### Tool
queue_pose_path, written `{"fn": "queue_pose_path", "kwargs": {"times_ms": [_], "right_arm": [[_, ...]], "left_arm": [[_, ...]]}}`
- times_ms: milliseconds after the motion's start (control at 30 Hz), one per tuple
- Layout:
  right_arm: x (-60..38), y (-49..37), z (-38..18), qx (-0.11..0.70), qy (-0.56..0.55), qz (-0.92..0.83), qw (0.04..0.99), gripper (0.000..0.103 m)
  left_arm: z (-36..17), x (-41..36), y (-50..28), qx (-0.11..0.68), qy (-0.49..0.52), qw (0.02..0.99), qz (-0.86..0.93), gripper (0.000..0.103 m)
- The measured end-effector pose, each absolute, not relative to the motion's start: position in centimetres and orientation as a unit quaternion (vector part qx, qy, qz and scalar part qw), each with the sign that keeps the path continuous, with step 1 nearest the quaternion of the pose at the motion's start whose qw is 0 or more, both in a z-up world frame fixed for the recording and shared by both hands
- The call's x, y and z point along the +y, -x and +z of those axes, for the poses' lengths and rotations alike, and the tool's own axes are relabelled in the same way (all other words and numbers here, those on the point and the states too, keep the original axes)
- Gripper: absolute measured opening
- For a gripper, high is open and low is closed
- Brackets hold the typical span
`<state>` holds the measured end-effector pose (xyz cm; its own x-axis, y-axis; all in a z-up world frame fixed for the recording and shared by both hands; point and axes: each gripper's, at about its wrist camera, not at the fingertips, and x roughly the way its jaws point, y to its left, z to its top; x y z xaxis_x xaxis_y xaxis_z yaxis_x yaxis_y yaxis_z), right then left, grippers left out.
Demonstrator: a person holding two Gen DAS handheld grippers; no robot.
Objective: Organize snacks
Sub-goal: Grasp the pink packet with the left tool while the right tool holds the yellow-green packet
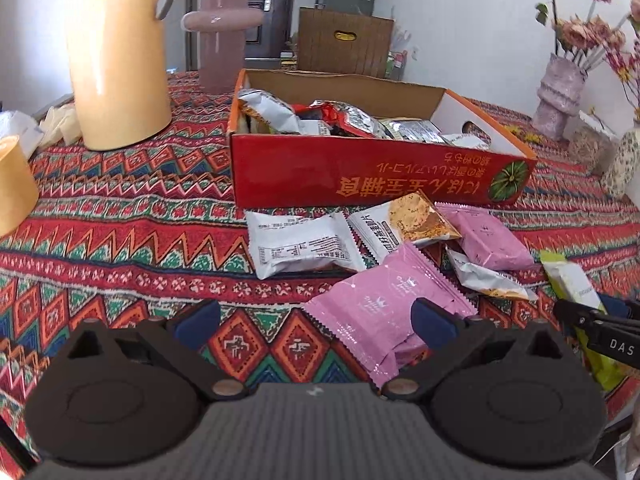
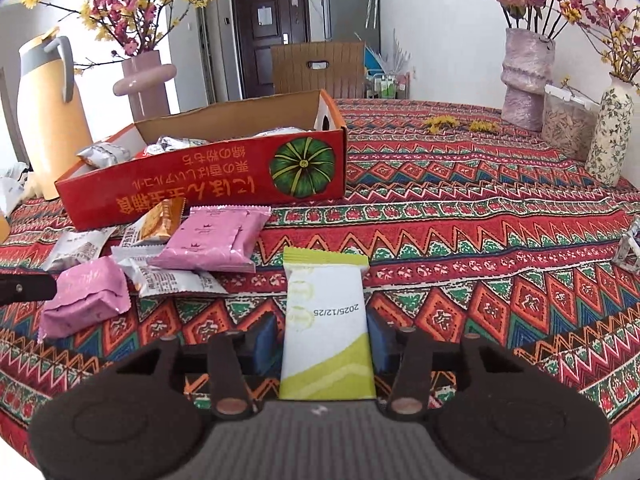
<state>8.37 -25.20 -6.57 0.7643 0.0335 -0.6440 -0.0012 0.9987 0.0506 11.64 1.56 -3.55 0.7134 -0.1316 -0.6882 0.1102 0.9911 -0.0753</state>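
The right gripper (image 2: 326,346) is clasping the green-and-white snack packet (image 2: 326,320) between its fingers, seemingly just touching both edges, low over the bench (image 2: 480,240). It should be lifting level and clearing the red box (image 2: 208,176) wall. The left gripper (image 1: 316,320) is standing released beside a pink packet (image 1: 376,308).

**Left gripper wide over a pink packet**

The left gripper (image 1: 316,320) hangs with its fingers (image 1: 198,320) spread wide above the patterned worktop (image 1: 120,240); the right one overlaps a pink packet (image 1: 372,304). Beyond lie white packets (image 1: 296,246), another pink one (image 1: 488,240) and the red box (image 1: 376,176) of snacks. A yellow jug (image 1: 116,60) stands at left.
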Motion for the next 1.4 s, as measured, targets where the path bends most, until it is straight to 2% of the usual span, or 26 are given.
{"fn": "queue_pose_path", "kwargs": {"times_ms": [100,200,300,533,867,1033,1133,1200,1400], "right_arm": [[-25.2,-8.0,-6.6,0.341,-0.023,0.013,0.94,0.048],[-25.5,-7.8,-6.5,0.337,-0.023,0.006,0.941,0.037],[-26.2,-7.7,-6.3,0.332,-0.04,0.011,0.942,0.034],[-26.7,-7.5,-5.5,0.302,-0.047,0.016,0.952,0.034],[-26.7,-8.0,-5.4,0.284,-0.069,0.042,0.955,0.034],[-26.7,-8.2,-5.7,0.285,-0.076,0.052,0.954,0.034],[-26.6,-8.1,-5.9,0.286,-0.075,0.055,0.954,0.034],[-26.7,-8.0,-5.9,0.287,-0.075,0.056,0.953,0.034],[-26.7,-7.6,-6.0,0.284,-0.078,0.063,0.954,0.034]], "left_arm": [[-3.3,1.3,-11.9,0.371,-0.001,0.926,-0.073,0.103],[-3.0,0.9,-12.1,0.366,-0.015,0.926,-0.092,0.103],[-2.8,0.1,-12.3,0.367,-0.034,0.924,-0.104,0.103],[-3.5,-1.7,-13.5,0.388,-0.086,0.906,-0.147,0.103],[-5.5,-3.4,-15.4,0.429,-0.087,0.882,-0.174,0.103],[-5.6,-3.8,-15.1,0.419,-0.083,0.888,-0.169,0.103],[-5.5,-3.9,-14.6,0.412,-0.081,0.892,-0.168,0.093],[-5.1,-3.9,-14.0,0.408,-0.081,0.893,-0.172,0.075],[-4.8,-3.9,-12.6,0.399,-0.083,0.898,-0.169,0.065]]}}
